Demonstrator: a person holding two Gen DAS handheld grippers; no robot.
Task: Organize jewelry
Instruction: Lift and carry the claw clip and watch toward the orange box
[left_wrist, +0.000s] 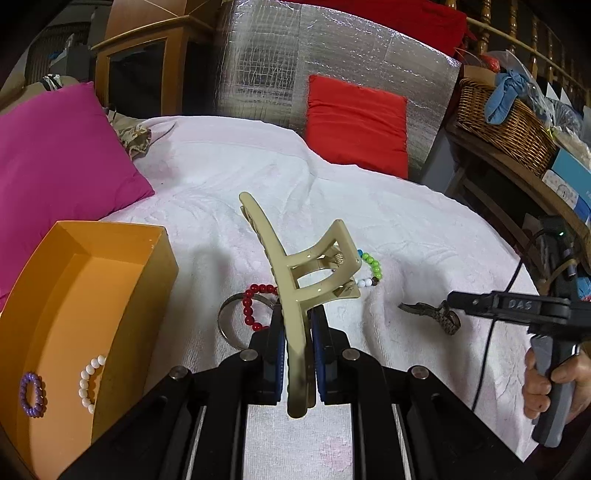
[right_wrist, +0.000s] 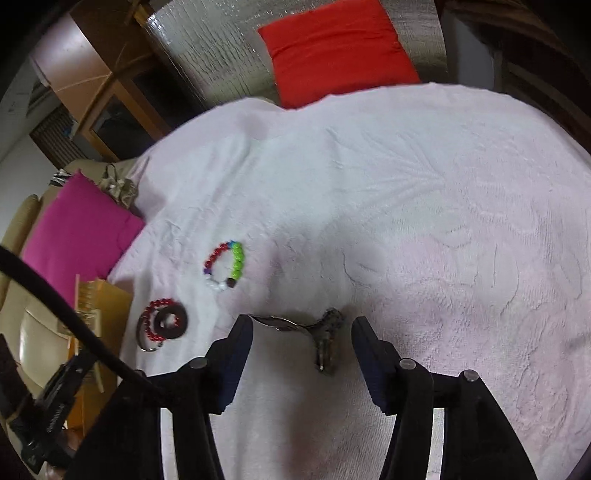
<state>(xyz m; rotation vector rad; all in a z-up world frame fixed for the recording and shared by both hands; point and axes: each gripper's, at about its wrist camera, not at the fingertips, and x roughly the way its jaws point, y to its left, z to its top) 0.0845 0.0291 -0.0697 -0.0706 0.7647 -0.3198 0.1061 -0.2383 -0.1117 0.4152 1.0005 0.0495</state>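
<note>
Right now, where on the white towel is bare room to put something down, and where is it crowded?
Free: the wide stretch of white towel from the metal watch back to the red cushion. Crowded: the near left, where the multicolour bracelet, the red bead bracelet and the orange box lie close together.

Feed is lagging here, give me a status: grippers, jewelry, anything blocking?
Left gripper shut on beige hair claw. Right gripper open over metal watch. Two bracelets in orange box. Nothing blocking.
</note>
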